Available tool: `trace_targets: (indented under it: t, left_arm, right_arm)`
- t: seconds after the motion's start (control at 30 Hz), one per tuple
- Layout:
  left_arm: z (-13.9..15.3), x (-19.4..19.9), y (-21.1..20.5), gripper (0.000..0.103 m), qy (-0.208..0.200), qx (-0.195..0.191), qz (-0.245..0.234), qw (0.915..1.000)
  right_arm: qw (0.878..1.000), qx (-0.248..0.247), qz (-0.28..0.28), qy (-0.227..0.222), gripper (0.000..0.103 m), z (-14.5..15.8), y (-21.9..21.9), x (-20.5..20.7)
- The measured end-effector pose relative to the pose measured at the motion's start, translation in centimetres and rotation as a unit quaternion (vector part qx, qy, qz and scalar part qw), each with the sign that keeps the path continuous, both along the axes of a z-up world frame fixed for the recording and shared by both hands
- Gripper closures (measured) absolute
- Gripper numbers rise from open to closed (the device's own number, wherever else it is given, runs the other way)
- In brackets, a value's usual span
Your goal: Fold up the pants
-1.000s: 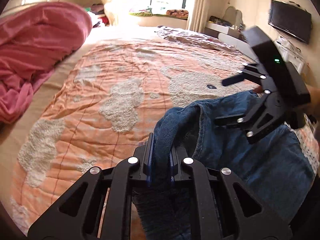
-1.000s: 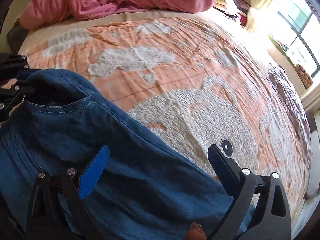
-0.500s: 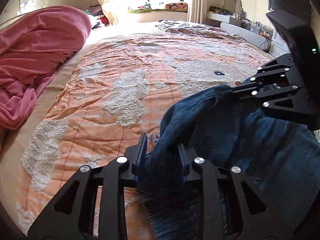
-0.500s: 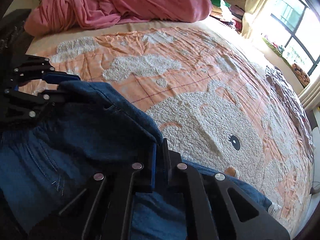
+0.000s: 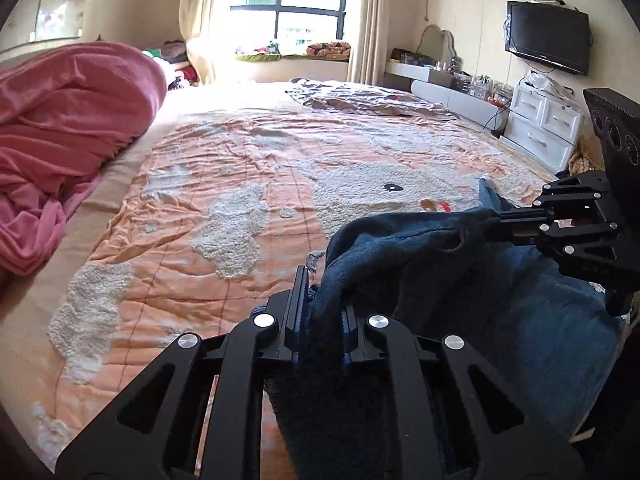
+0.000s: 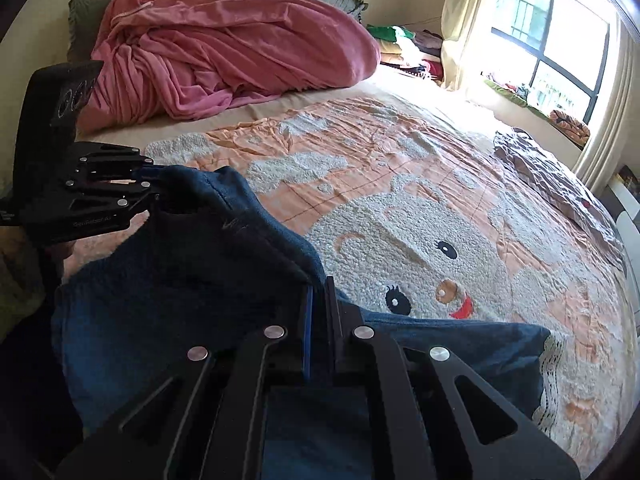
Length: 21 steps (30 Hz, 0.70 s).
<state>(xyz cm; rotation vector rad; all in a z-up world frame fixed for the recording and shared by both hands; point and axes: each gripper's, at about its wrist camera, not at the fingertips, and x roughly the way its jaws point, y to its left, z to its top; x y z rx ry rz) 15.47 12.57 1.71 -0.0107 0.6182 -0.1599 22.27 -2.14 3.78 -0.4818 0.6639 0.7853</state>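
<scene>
1. You are in a sunlit bedroom: a window (image 5: 294, 8) with pale curtains stands past the far end of the bed, and a television (image 5: 548, 38) hangs on the wall above a white chest of drawers (image 5: 540, 128).
2. The bed (image 6: 224, 120) fills most of both views, spread with an orange quilt (image 5: 224, 184) that has fuzzy white patches and a cartoon bear's face (image 6: 420, 260).
3. A crumpled pink blanket (image 6: 240, 52) is heaped at the head of the bed, well apart from your work.
4. A brown patterned cloth (image 5: 368, 100) lies rumpled at the bed's far end, near the window.
5. The pants (image 5: 460, 300) are dark blue denim. They lie on the near edge of the quilt, just below the bear's face, with their upper edge lifted off the bed and stretched between your two grippers; a lace-trimmed hem (image 6: 546, 368) rests flat on the quilt.
6. Your left gripper (image 5: 322, 320) is clamped on a thick fold of the pants at one end of that lifted edge.
7. Your right gripper (image 6: 318, 320) is pinched tight on the denim at the other end, the cloth caught between its blue pads.
</scene>
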Motion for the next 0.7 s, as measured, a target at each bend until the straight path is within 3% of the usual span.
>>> trace_targets:
  t: [0.07,0.2,0.33,0.53,0.7]
  left_arm:
    - [0.7,-1.5,-0.8,0.096,-0.011,0.021,-0.002,0.9997]
    - [1.0,-4.8,-3.4,0.096,-0.046,0.106,-0.001,0.9933]
    - [0.5,-8.1,-5.3,0.096,-0.046,0.163,0.001,0.9855]
    - [-0.1,-11.9,-5.2,0.096,-0.022,0.149,-0.004,0.9886]
    - [-1.3,-13.5,-5.3,0.096,0.008,0.147,0.002,0.9891]
  right_arm:
    - [1.0,0.011,0.0,-0.004,0.099,0.5,-0.8,-2.2]
    - [1.0,0.02,0.004,-0.007,0.099,1.0,-1.9,-6.7]
    - [1.0,0.025,0.016,-0.004,0.099,0.4,-2.8,-11.1]
    - [0.999,0.03,0.032,0.011,0.099,-2.0,-3.5,-15.9]
    - [0.999,0.02,0.039,0.017,0.099,-4.2,-3.1,-17.5]
